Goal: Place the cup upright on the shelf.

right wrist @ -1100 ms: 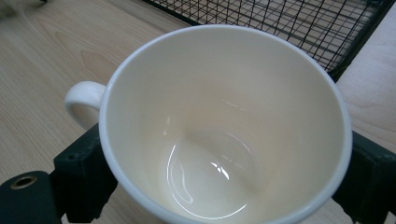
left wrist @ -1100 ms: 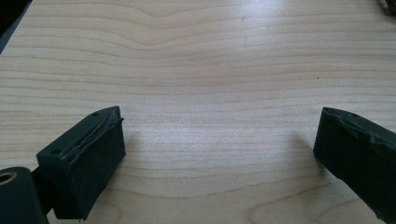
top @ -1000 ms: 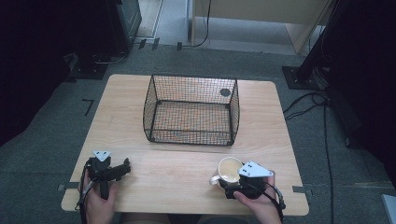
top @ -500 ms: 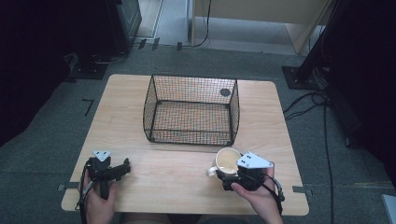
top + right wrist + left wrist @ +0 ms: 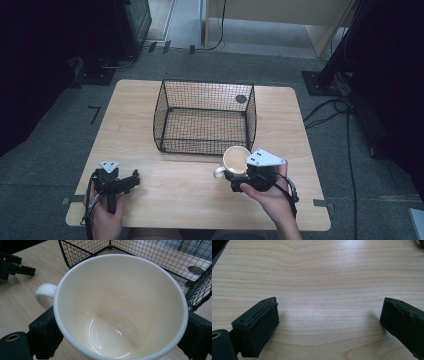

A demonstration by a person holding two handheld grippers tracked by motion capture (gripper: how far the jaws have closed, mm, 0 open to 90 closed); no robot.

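A cream-white mug (image 5: pixel 235 160) with its handle pointing left is held just in front of the wire basket's (image 5: pixel 200 146) near right corner. My right gripper (image 5: pixel 239 173) is shut on it. In the right gripper view the two jaws clamp the mug (image 5: pixel 120 305) from both sides, its empty inside faces the camera, and the right gripper (image 5: pixel 121 332) sits under its rim. My left gripper (image 5: pixel 132 180) rests at the table's front left, open. The left gripper (image 5: pixel 329 322) has only bare wood between its jaws.
The black wire basket (image 5: pixel 150 252) stands empty in the middle of the wooden table (image 5: pixel 175 190). A dark round hole (image 5: pixel 241 99) sits in the tabletop behind the basket's right side. Cables and dark stands lie on the floor to the right.
My right gripper has carried the mug away from the table's front edge and up toward the basket. The left gripper has stayed where it was.
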